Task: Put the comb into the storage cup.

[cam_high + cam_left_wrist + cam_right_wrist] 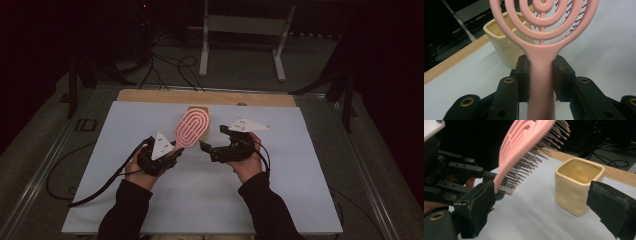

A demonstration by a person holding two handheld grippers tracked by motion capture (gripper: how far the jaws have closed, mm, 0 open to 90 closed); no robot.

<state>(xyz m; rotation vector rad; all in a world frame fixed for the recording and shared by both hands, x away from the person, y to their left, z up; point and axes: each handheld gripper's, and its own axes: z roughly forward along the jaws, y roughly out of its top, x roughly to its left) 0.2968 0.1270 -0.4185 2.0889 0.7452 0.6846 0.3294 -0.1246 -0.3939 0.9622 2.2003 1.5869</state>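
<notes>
Pink hairbrush is pinched at its handle by the left gripper; the right gripper is held with jaws spread near a cream cup.

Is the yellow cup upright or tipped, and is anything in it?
Upright: the yellow cup stands on its base on the table, mouth up. What shows of its inside looks empty.

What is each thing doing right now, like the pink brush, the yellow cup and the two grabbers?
Pink hairbrush: lifted off the table, handle clamped, bristles facing the right gripper.
Yellow cup: upright on the white table, empty, nothing touching it.
Left gripper: shut on the brush handle.
Right gripper: jaws wide open, holding nothing.
White table: flat under everything.
</notes>
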